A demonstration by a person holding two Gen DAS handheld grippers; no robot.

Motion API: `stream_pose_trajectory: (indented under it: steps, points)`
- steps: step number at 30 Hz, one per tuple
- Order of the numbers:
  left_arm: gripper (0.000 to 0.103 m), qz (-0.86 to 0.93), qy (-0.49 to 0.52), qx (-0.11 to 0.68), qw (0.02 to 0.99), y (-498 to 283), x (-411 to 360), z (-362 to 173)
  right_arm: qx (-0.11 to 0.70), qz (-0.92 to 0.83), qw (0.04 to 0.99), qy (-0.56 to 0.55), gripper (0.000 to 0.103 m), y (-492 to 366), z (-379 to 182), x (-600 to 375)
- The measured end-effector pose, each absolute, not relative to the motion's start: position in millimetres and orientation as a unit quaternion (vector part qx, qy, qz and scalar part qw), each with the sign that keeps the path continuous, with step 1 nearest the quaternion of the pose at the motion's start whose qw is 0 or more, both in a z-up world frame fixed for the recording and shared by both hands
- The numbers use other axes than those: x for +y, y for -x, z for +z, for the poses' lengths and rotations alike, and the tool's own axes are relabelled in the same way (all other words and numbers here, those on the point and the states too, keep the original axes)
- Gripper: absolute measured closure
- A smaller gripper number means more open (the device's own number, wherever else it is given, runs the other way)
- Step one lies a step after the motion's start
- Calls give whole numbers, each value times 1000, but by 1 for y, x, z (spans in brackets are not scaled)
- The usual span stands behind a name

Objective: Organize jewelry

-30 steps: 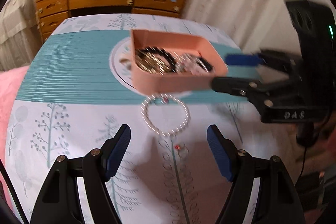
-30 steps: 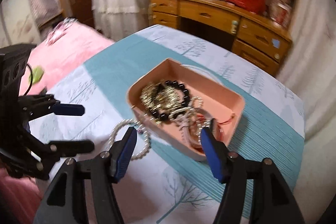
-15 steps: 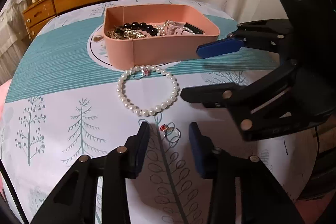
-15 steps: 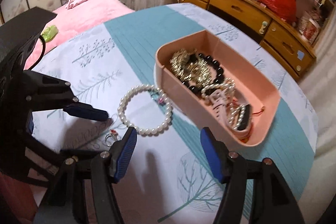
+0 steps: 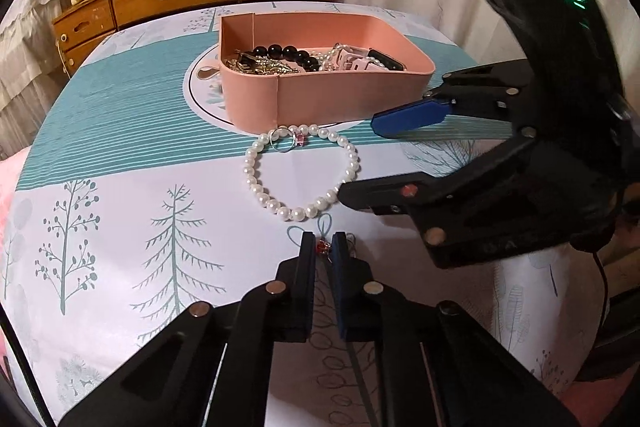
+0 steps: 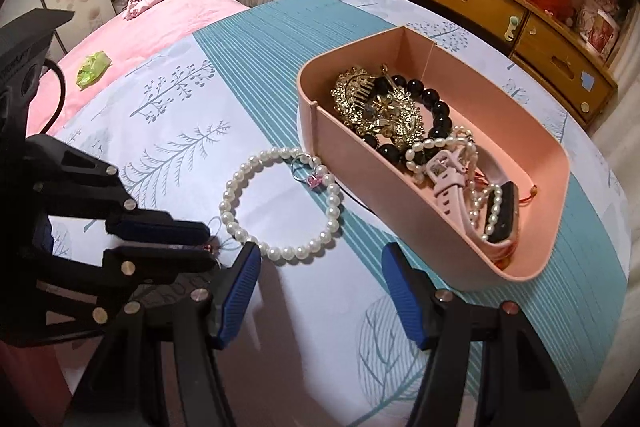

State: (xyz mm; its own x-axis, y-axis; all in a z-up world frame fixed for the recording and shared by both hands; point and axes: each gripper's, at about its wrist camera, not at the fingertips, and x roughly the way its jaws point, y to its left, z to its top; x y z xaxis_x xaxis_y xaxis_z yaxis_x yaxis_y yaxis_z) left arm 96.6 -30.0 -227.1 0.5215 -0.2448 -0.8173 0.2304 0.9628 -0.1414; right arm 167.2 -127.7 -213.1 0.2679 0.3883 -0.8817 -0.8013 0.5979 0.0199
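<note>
Within the last second the jaws of the left gripper (image 5: 322,247) have been brought from wide apart to nearly together, and a small ring with a red stone (image 5: 322,246) is now pinched between them, low in the middle of the left wrist frame. From this it is judged that the ring is captured and can next be carried to the pink tray (image 5: 320,99), which is seen in the upper middle of the same frame. The right gripper (image 6: 320,291) has been lowered closer to the table (image 5: 120,195); its jaws are kept wide apart and nothing is held in them. A pearl bracelet (image 6: 280,203) is left on the cloth in the centre of the right wrist frame, with a second ring with a pink stone (image 6: 308,169) lying on its far side, just beside the tray wall. The pearls are round, glossy and strung in a loose circle. The tray is of smooth matte plastic with rounded corners, and a gold filigree comb (image 6: 376,107), a black bead bracelet (image 6: 432,107) and a soft pink watch strap (image 6: 452,183) are already collected in it. The table is covered by a printed cloth with teal stripes and thin trees.
</note>
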Motion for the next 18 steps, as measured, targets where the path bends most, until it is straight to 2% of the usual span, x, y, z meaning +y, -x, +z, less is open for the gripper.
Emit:
stream_pose_trajectory:
  steps: [8,10,11,12,16,17,18]
  points:
    - [97,-138,2,463,875,-91,-28,-227,470,372,779,186,42,-177,-213,-120]
    - [97,-136,5,461,877,-91,-26,-225,463,367,783,192,56,-176,-212,-117]
    - [97,-135,6,460,877,-89,-24,-224,458,363,787,199,73,-175,-212,-115]
    - [97,-135,6,459,878,-89,-22,-222,455,359,789,205,85,-175,-212,-113]
    - [97,-131,1,451,883,-90,-14,-213,464,365,780,207,89,-177,-209,-109]
    - [97,-130,2,449,884,-91,-11,-211,465,370,778,204,96,-176,-207,-109]
    - [97,-129,2,448,885,-92,-9,-208,466,374,777,198,96,-176,-205,-109]
